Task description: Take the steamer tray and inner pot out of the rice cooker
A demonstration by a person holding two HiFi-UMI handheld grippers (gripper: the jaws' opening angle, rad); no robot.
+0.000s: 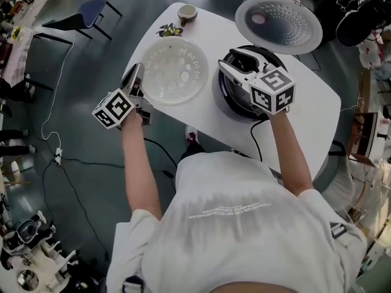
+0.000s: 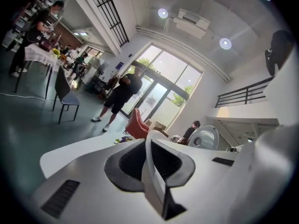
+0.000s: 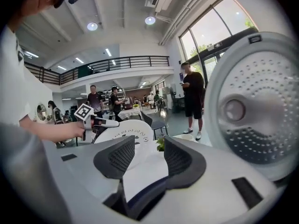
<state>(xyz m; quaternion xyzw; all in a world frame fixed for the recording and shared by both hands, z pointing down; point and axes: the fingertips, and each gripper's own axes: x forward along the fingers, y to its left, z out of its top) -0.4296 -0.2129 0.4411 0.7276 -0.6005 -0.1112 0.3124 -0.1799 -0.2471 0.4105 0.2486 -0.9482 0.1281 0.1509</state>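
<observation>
The white perforated steamer tray [image 1: 174, 71] hangs over the left part of the table. My left gripper [image 1: 135, 78] is shut on its left rim. In the left gripper view the thin white rim [image 2: 150, 171] stands edge-on, pinched between the dark pads. The black rice cooker [image 1: 221, 99] stands to the right with its lid [image 1: 279, 23] swung up. Its inner pot [image 1: 235, 95] sits inside, largely hidden by my right gripper [image 1: 234, 60], which hovers open over the cooker's mouth. In the right gripper view the steamer tray [image 3: 127, 138] and the lid [image 3: 257, 111] show beyond the empty pads.
The white table [image 1: 308, 112] also carries a small bowl [image 1: 187, 12] and a little plant [image 1: 170, 30] at its far edge. A chair [image 1: 85, 14] stands on the floor to the left, with cables trailing across it. Several people stand in the room behind.
</observation>
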